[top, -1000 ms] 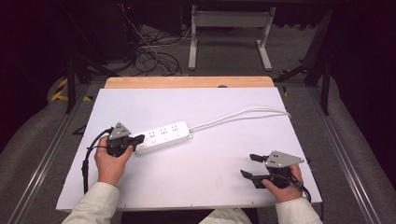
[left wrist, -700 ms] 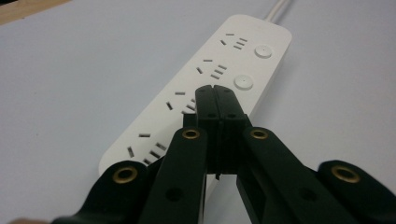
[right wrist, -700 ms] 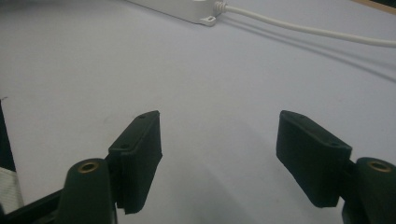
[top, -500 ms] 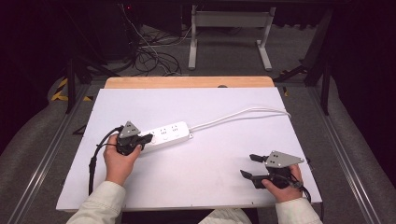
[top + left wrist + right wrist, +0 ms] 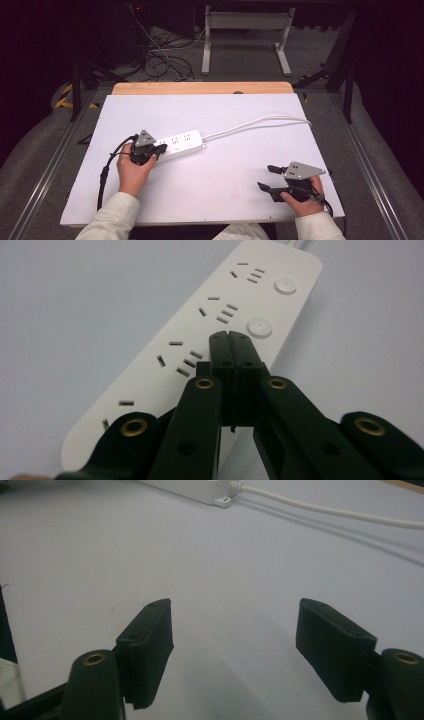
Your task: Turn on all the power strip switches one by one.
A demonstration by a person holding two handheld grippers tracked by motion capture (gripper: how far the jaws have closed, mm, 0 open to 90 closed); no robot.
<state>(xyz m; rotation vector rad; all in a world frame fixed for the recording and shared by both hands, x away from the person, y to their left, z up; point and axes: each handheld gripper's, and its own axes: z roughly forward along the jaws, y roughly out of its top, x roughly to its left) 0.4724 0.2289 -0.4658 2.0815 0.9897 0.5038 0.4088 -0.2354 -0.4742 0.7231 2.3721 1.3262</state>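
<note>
A white power strip point(image 5: 180, 144) lies left of centre on the white table point(image 5: 225, 200), and its white cord point(image 5: 260, 122) runs off to the right. My left gripper point(image 5: 159, 148) is shut, with nothing between the jaws, and sits over the strip's left end. In the left gripper view the shut tips point(image 5: 230, 335) hover over the strip's point(image 5: 220, 305) socket face beside a round button; whether they touch it I cannot tell. My right gripper point(image 5: 266, 177) rests open at the table's front right. Its jaws point(image 5: 232, 615) stand wide apart over bare table, well short of the strip point(image 5: 200, 487) and cord point(image 5: 325, 512).
A wooden strip point(image 5: 200, 88) edges the table's far side. Beyond it on the floor are a white metal frame point(image 5: 245, 30) and a tangle of dark cables point(image 5: 160, 60). Metal rails run along both sides of the table.
My left hand has moved right, bringing its shut gripper from beside the strip's left end to over it. The right hand has stayed put.
</note>
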